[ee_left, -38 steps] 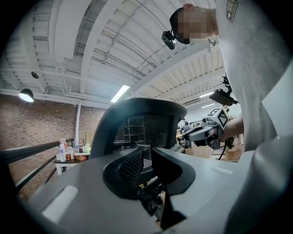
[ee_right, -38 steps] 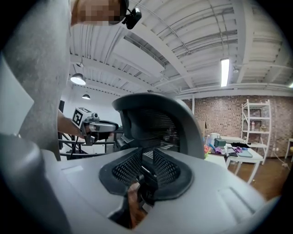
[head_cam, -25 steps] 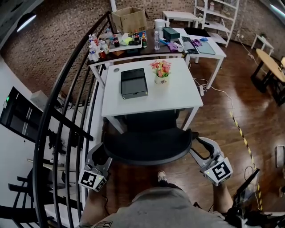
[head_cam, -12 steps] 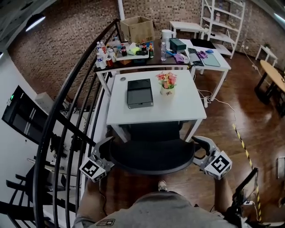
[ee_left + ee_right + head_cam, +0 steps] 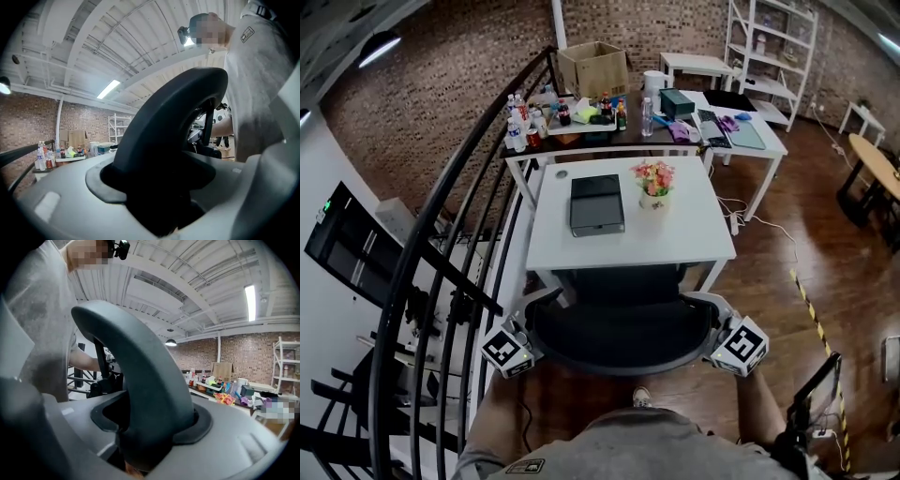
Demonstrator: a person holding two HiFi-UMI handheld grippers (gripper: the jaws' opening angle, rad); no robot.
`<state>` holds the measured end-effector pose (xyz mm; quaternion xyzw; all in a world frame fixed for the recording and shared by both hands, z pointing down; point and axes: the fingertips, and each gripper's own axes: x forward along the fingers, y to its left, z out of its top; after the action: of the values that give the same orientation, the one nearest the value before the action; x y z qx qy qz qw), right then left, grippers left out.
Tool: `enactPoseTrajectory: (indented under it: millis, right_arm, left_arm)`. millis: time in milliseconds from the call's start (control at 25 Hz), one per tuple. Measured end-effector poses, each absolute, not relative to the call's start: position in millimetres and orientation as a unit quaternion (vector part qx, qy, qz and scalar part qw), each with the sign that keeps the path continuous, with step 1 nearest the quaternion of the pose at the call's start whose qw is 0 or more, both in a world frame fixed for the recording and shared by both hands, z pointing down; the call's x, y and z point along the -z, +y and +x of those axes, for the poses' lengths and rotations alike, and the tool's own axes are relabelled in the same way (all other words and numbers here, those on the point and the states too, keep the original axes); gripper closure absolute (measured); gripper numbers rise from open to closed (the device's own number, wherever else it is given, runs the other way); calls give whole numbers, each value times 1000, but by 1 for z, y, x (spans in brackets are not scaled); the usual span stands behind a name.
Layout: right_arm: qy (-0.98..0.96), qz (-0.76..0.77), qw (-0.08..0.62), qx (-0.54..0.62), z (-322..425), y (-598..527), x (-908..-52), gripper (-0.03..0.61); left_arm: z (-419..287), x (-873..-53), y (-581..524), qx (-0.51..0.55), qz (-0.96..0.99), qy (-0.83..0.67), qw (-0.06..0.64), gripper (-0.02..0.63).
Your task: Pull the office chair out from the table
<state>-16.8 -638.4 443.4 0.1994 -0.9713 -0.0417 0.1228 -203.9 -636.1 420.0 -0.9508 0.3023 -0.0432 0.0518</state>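
Observation:
A black office chair (image 5: pixel 619 333) stands tucked under the white table (image 5: pixel 694 239), its curved backrest facing me. My left gripper (image 5: pixel 521 343) is at the backrest's left end and my right gripper (image 5: pixel 720 339) at its right end. In the left gripper view the backrest's dark edge (image 5: pixel 168 122) runs down between the wide-open jaws of the left gripper (image 5: pixel 154 187). In the right gripper view the backrest edge (image 5: pixel 136 366) fills the gap of the right gripper (image 5: pixel 150 427), whose jaws are closing on it. I cannot see the pads touching it.
A black box (image 5: pixel 597 203) and a flower pot (image 5: pixel 653 186) sit on the table. A black curved stair railing (image 5: pixel 441 272) runs close along the left. A cluttered table (image 5: pixel 609 112) stands behind, wooden floor (image 5: pixel 787 281) to the right. The person's foot (image 5: pixel 641 397) is behind the chair.
Both grippers have moved forward and inward from beside the chair onto the two ends of the backrest. Their jaws stand wider than before.

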Motion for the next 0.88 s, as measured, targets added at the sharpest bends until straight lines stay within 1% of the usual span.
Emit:
enactPoseTrajectory:
  millis: [160, 360, 880]
  right_arm:
    - [-973, 188, 124, 41, -14, -634, -444, 345]
    - [-976, 179, 121, 40, -13, -626, -441, 368]
    - [-971, 193, 137, 20, -11, -611, -447, 370]
  left_arm:
    - [-203, -420, -632, 45, -953, 298, 40, 310]
    - [-203, -417, -625, 43, -956, 288, 33, 325]
    - [-201, -419, -609, 60, -961, 271, 16, 324]
